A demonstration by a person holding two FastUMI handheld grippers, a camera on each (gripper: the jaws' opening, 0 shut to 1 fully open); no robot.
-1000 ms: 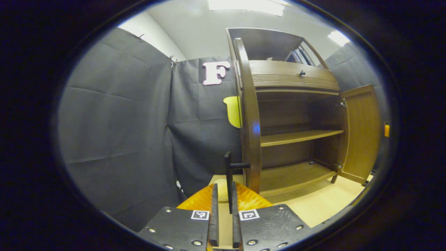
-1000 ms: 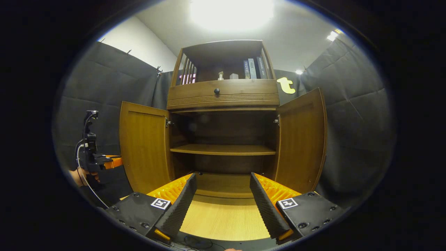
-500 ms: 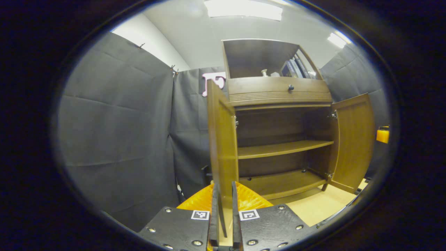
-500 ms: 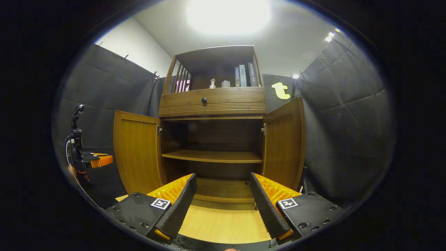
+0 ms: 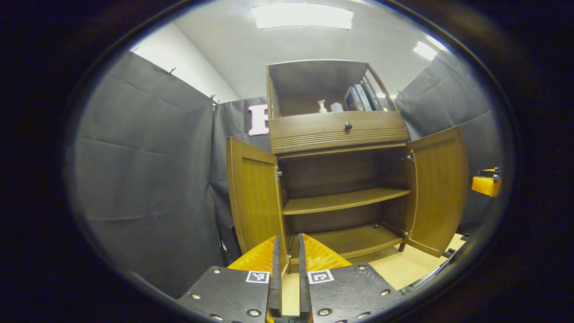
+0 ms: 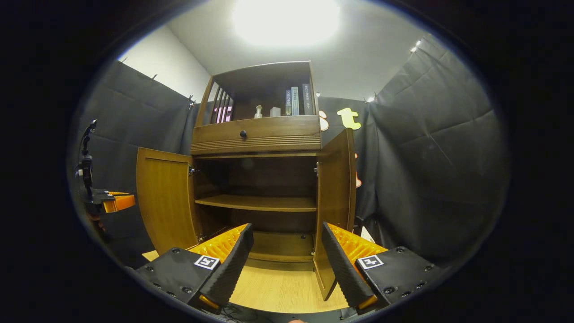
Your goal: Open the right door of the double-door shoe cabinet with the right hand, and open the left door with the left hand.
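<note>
One shoe cabinet, at 12 o'clock in the right gripper view. Two doors, both swung open: left door at 9 o'clock, right door at 3 o'clock. One knobbed drawer; two bare shelves. Three books on top. Left gripper: fingers nearly pressed together, holding nothing. Right gripper: spread, empty. Pale wood floor; black cloth walls; ceiling lights.

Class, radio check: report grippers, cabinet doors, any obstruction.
Left gripper shut, holding nothing. Right gripper open. Left door and right door both open. Nothing blocking.
</note>
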